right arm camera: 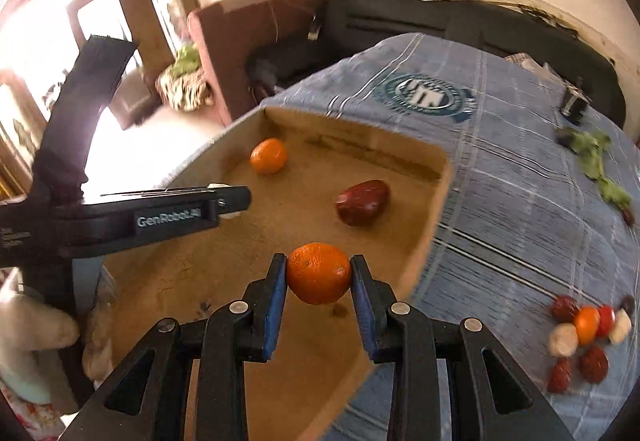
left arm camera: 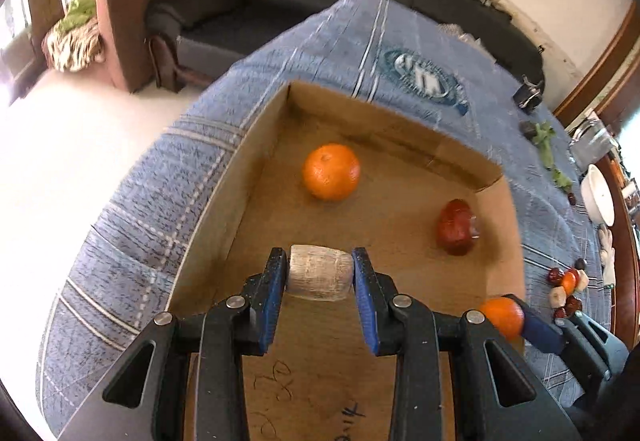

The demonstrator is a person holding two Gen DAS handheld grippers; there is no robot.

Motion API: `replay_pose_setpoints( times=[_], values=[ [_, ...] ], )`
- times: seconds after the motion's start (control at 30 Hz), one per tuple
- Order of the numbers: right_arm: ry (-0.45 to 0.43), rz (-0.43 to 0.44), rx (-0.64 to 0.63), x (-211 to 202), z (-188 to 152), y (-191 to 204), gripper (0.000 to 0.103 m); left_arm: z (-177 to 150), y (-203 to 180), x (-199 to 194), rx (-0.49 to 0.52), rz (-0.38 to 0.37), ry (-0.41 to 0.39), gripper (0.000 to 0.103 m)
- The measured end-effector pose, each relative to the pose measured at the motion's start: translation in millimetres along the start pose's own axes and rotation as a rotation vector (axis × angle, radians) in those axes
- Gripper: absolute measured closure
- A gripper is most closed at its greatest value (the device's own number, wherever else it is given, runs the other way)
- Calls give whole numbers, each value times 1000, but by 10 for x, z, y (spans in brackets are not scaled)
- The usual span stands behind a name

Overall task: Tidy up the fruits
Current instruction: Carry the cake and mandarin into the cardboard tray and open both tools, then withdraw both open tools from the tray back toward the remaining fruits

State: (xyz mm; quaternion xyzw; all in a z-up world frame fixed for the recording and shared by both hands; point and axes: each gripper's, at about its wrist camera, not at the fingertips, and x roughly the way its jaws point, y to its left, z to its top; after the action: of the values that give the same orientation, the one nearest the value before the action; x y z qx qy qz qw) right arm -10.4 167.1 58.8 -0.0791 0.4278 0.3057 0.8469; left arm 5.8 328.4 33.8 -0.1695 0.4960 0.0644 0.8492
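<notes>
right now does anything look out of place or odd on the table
Yes, mildly: green leafy sprigs lie strewn loose across the blue plaid tablecloth at its far right side, away from the small heap of red, orange and white fruits. The open cardboard box and the fruit inside it look intact.

Home living room: dark sofa (right arm camera: 460, 21) along white wall, brown armchair (right arm camera: 248, 37) beside it, glazed wooden doors (right arm camera: 116, 1) letting in daylight, bench under blue checked cloth (right arm camera: 520, 201), white bowl (left arm camera: 598, 199) at bench edge.
</notes>
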Motion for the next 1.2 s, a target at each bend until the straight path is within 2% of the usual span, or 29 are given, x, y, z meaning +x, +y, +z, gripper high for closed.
replay_pose_setpoints(
  times=[0.23, 0.4, 0.47, 0.5, 0.53, 0.77, 0.83, 0.93, 1.07, 1.2],
  values=[
    [53, -31, -38, 288, 16, 87, 68, 57, 14, 30, -3, -2, -3, 70],
    [46, -51, -72, 297, 37, 129, 67, 73, 95, 21, -51, -54, -14, 66],
    [42, -47, -71, 283, 38, 134, 59, 75, 119, -6, -69, -63, -16, 65],
    [34, -43, -69, 262, 38, 128, 51, 70, 129, -39, -80, -71, -22, 63],
    [20, -38, -65, 222, 41, 120, 46, 67, 130, -61, -84, -77, -29, 61],
    [-68, -27, -47, -130, 66, 64, 44, 30, 93, -413, -110, -97, -114, 48],
    [-100, -24, -31, -280, 38, 29, 38, -8, 65, -544, -118, -104, -143, 45],
    [-136, -16, -1, -476, -37, -56, 36, -95, -15, -743, -120, -126, -187, 41],
    [-173, -7, 72, -711, -196, -249, 32, -256, -248, -980, -85, -139, -242, 33],
    [-205, -25, 155, -944, -419, -511, 31, -422, -505, -1090, -32, -162, -256, 26]
  ],
)
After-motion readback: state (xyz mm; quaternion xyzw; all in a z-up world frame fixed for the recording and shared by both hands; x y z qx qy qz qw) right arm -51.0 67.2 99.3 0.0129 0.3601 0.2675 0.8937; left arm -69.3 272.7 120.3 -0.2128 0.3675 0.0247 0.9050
